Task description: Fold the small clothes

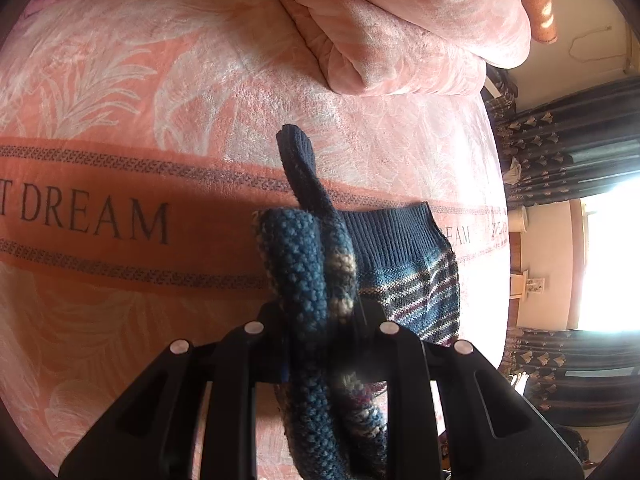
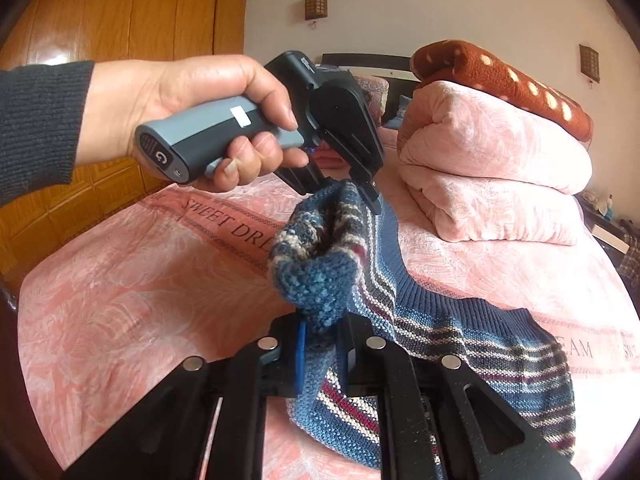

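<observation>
right wrist view: both grippers are closed on the striped knit sweater [image 2: 460, 340], lifted partly off the pink bed cover [image 2: 120, 280]; left gripper [image 2: 370, 196], right gripper [image 2: 320, 340].

Open bedspread [image 2: 132, 288] left of the sweater [image 2: 460, 340], folded quilt [image 2: 492, 176] blocking the far side

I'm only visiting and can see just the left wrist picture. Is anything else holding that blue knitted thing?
Observer: Yes, the right gripper is shut on the sweater as well.
Operator: Who holds the left one?
Observer: A hand in a dark sleeve holds the left gripper by its grey handle.
Operator: What's behind that hand?
Observer: A wooden wardrobe.
</observation>
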`<state>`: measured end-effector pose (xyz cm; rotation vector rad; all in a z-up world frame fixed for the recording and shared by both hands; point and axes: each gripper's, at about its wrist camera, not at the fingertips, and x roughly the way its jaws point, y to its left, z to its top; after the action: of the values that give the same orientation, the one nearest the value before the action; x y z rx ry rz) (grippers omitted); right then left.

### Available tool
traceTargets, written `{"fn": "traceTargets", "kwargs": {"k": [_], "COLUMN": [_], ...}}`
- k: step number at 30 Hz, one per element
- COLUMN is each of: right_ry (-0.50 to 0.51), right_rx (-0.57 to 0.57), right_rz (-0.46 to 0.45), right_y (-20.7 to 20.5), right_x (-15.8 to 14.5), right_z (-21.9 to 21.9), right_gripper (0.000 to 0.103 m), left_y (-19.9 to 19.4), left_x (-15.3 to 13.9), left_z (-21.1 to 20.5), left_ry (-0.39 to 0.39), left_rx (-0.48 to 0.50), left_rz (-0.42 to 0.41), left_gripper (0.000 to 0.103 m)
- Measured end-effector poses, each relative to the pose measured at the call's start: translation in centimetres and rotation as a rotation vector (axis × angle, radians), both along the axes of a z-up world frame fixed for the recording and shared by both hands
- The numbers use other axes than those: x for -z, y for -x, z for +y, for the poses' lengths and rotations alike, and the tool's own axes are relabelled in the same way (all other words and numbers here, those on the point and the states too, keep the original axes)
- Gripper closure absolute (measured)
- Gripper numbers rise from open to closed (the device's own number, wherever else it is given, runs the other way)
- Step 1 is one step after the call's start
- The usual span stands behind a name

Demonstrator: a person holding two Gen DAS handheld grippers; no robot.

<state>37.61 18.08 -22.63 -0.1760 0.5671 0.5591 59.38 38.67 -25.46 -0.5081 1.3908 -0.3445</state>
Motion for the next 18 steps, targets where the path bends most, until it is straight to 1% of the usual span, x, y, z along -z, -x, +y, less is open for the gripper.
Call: {"fn": "traceTargets", "kwargs": {"k": [2, 6, 9, 15, 18], "right_ry": [-0.036, -0.059, -0.057, -0.122, -0.128], "right_rx": [0.005, 0.032, 0.048, 0.073, 0.092], "right_rz": [0.012, 0.006, -0.014, 0.005, -0.002], "right_y": [-0.3, -0.6, -0.6, -1.2, -1.4], "right_x": [-0.4, -1.1, -1.5, -2.3, -2.6], "right_z": [-0.9, -2.0, -2.6, -4.6, -5.3], "right_gripper": [0.092, 0.092, 0.092, 0.092, 0.092], "left_y": [-0.3, -0.8, -1.1, -1.9, -2.2], "left_x": [-0.5, -1.4, -2.0, -3.1, -3.4], "left_z": [-0.7, -2.2, -3.5, -5.9, -7.1], "left_ry": [-0.014, -0.036, -0.048, -0.066, -0.079], "left_rx": [0.007, 0.013, 0.021, 0.04, 0.047], "left_rz": [-0.002, -0.004, -0.006, -0.015, -0.016], "left_gripper": [0.083, 0.083, 0.083, 0.083, 0.083]}}
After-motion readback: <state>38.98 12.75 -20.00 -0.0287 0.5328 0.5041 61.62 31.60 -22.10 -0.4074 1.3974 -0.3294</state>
